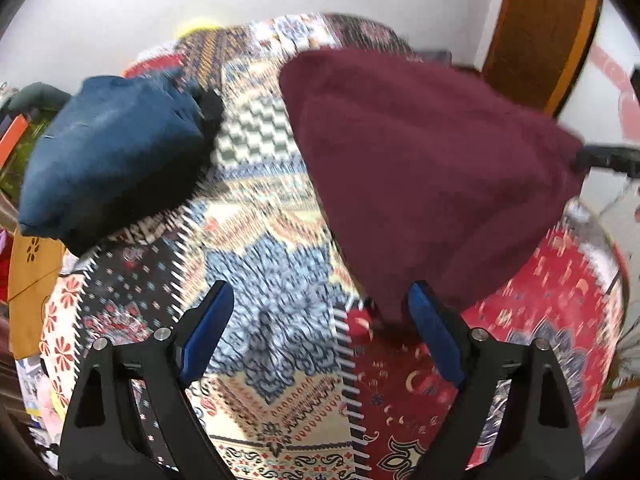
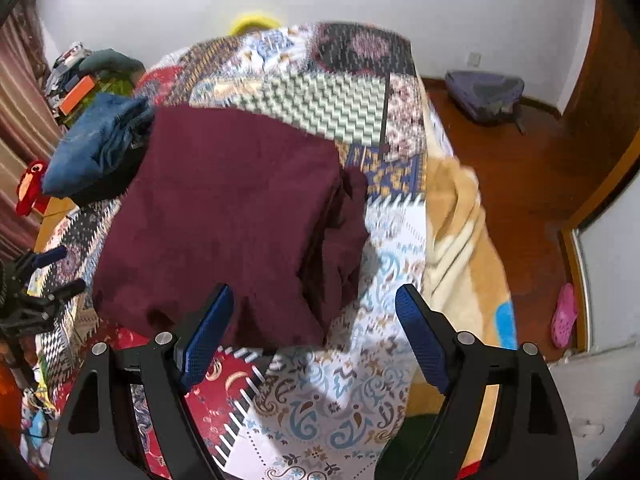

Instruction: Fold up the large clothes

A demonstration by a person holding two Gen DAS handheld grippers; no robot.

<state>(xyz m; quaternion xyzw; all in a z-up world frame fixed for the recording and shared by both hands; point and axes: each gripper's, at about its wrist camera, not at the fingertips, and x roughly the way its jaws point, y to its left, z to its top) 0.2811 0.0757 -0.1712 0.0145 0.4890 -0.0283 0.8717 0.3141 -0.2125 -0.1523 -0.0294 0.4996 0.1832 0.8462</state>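
Maroon garment folded, laid mid-bed on patchwork bedspread, beside blue folded pile at left edge. Left hand-held gripper and right hand-held gripper spread wide, nothing held. Risk: loose right-side layers snagged, fold undone.

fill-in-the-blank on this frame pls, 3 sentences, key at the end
1. The folded garment nearest both grippers, the maroon garment, lies on a patchwork ____.
2. The left gripper and right gripper both hold ____ between their fingers.
3. Beside the maroon one lies a folded garment coloured ____.

Missing words: bedspread; nothing; blue
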